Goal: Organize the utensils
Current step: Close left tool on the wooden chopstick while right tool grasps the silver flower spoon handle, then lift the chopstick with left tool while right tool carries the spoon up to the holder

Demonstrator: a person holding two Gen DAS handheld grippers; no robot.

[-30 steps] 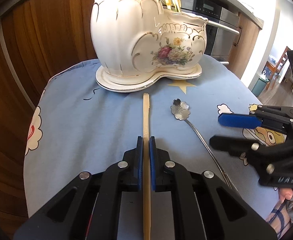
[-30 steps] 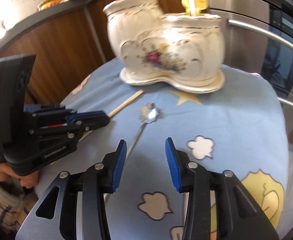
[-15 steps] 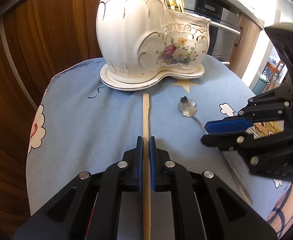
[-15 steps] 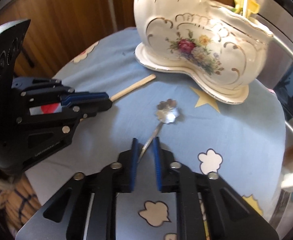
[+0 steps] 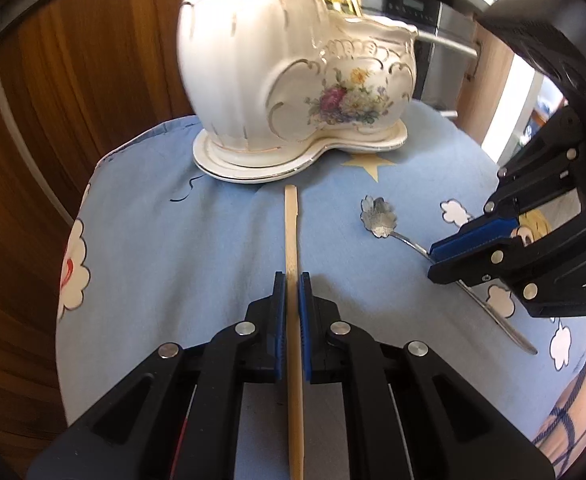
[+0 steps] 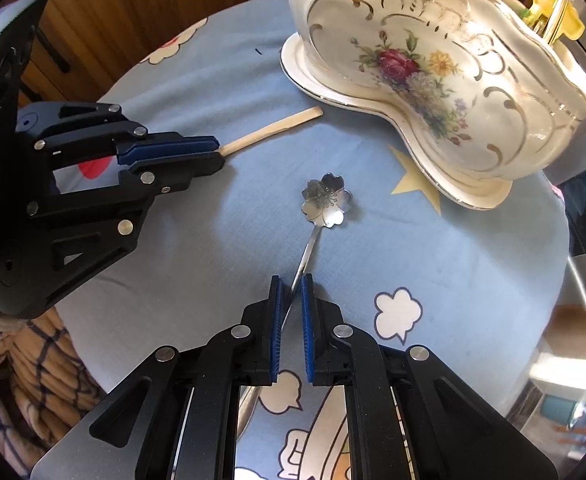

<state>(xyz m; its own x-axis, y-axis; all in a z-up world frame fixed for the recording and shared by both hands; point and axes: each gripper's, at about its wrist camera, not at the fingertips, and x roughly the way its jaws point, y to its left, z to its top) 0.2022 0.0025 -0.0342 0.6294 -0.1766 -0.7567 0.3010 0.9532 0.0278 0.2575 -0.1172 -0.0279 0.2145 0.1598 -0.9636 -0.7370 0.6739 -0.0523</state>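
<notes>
Lying clear of the holder (image 6: pixel 445 92), spoon (image 6: pixel 325 200).

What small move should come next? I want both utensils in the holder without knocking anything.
Probably lift both straight up. The left gripper is shut on the wooden stick, the right gripper has just closed around the flower spoon handle, and both still lie on the tablecloth before the ceramic holder.

I see a round table under a light blue cloth (image 5: pixel 165 240) with cartoon clouds and stars, brown wood cabinet panels (image 5: pixel 73 92) behind it, a steel oven (image 5: pixel 433 52) at the right, bright daylight from a far doorway (image 5: pixel 533 112)
</notes>
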